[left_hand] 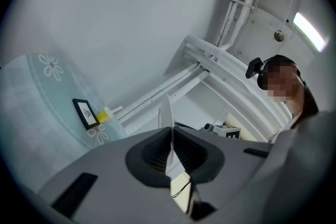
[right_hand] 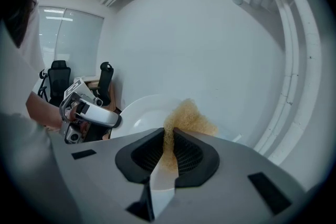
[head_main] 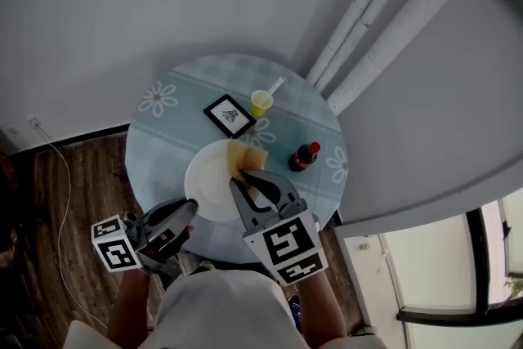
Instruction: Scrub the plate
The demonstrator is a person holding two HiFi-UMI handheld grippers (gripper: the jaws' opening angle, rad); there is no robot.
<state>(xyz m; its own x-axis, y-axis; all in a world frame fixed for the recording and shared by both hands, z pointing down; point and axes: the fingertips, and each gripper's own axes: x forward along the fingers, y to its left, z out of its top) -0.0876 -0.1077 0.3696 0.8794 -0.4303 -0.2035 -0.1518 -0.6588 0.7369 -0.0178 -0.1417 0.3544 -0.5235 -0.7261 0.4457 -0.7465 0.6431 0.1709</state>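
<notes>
Head view: round table (head_main: 163,143) with a pale blue cloth. White plate (head_main: 208,180) sits low of centre, over the table's near part. Cannot tell whether it rests on the cloth or is lifted off it.

Left gripper (head_main: 188,210), lower left of frame: jaws pressed together on the plate's near rim. Its own view shows the plate (left_hand: 167,113) edge-on, pinched between the pads.

Right gripper (head_main: 242,177), just right of centre: jaws clamped on a tan scrub pad (head_main: 245,155). The right gripper view shows the scrub pad (right_hand: 189,118) bulging out past the jaws and lying against the plate (right_hand: 139,115) at its upper right part.

Progress, as a judgement: set-up is done, with plate steadied and pad in contact, so this reads as mid-scrub. The plate's visible surface is plain white, with no food marks or suds showing. How much has been covered cannot be told. The left and near portions sit away from the pad and likely still need passes.

Yellow cup (head_main: 261,102), black frame (head_main: 230,115) and dark bottle (head_main: 304,156) stand beyond the plate, untouched.
</notes>
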